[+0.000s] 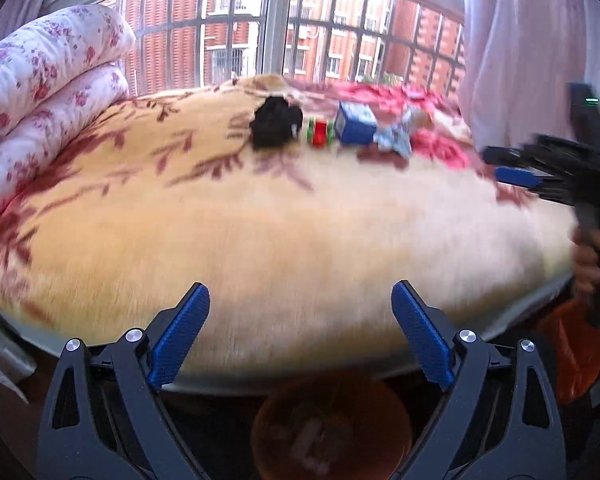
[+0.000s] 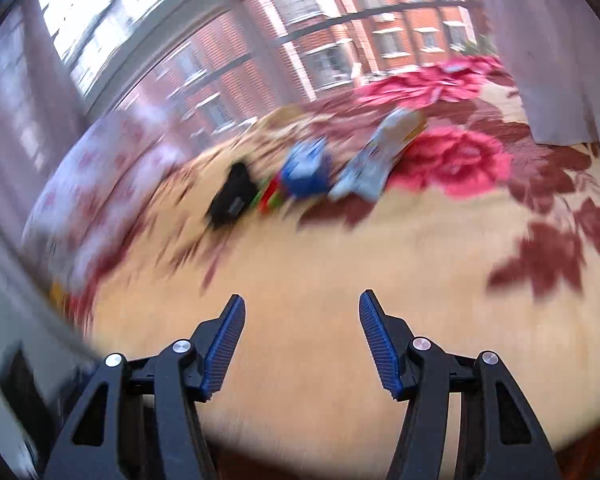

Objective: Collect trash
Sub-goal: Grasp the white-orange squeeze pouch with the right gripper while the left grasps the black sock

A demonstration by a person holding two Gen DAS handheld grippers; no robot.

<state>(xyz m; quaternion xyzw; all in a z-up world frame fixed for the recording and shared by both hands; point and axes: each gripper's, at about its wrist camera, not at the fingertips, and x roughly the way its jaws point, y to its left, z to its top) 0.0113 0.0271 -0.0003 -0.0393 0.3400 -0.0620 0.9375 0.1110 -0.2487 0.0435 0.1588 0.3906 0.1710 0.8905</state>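
Several pieces of trash lie in a row at the far side of a bed with a yellow floral blanket (image 1: 260, 220): a crumpled black item (image 1: 275, 122), a red and green wrapper (image 1: 320, 132), a blue carton (image 1: 354, 124) and a pale crumpled wrapper (image 1: 398, 136). They also show in the blurred right wrist view: black item (image 2: 232, 196), red and green wrapper (image 2: 270, 194), blue carton (image 2: 306, 172), pale wrapper (image 2: 376, 164). My left gripper (image 1: 300, 300) is open and empty over the bed's near edge. My right gripper (image 2: 302, 306) is open and empty above the blanket; it also shows at the right (image 1: 512, 168).
A folded white floral quilt (image 1: 48, 76) lies at the left end of the bed. A window with bars (image 1: 260, 28) is behind the bed, a pale curtain (image 1: 520, 48) at the right. A brown round bin (image 1: 332, 432) stands below the bed edge, an orange bag (image 1: 572, 352) beside it.
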